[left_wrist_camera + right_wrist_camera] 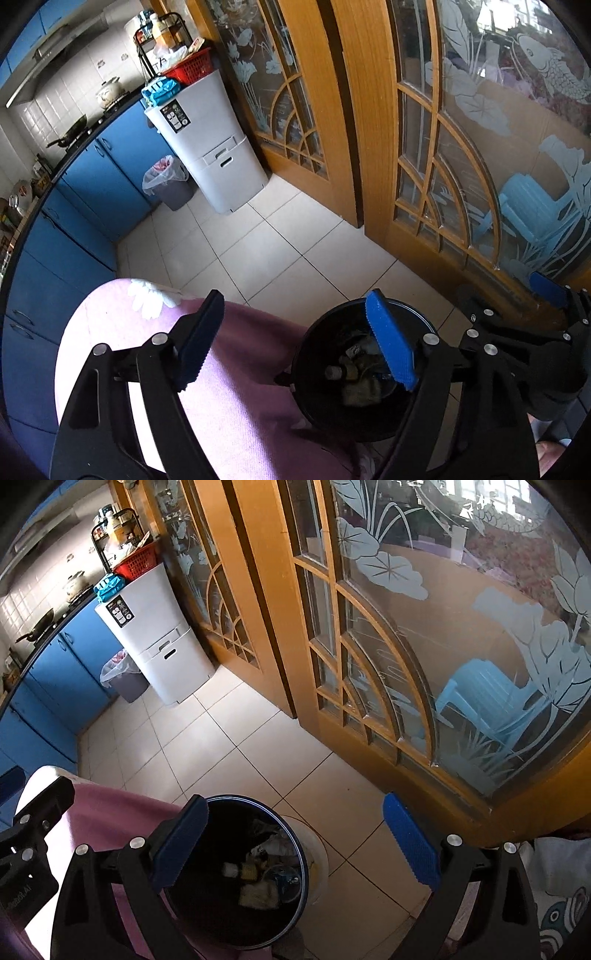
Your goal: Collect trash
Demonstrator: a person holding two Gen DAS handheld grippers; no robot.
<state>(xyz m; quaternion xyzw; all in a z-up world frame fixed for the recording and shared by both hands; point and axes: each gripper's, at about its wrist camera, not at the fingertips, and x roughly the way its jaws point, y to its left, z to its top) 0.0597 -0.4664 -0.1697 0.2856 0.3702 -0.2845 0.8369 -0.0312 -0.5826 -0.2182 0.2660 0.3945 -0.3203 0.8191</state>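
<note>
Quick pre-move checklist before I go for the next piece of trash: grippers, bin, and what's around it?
1. Left gripper open, nothing between the fingers: ok.
2. Right gripper open and empty: ok.
3. Black bin upright, mouth unobstructed: ok.
4. Earlier trash lying inside the bin: ok.
5. Next piece of trash located: cannot tell; none shows on the tiled floor in view.
6. Pink cloth clear of the bin mouth: ok.

Black bin (236,878), pink cloth (236,406), blue cabinets (110,162), frosted lotus-patterned orange doors (369,664).
</note>
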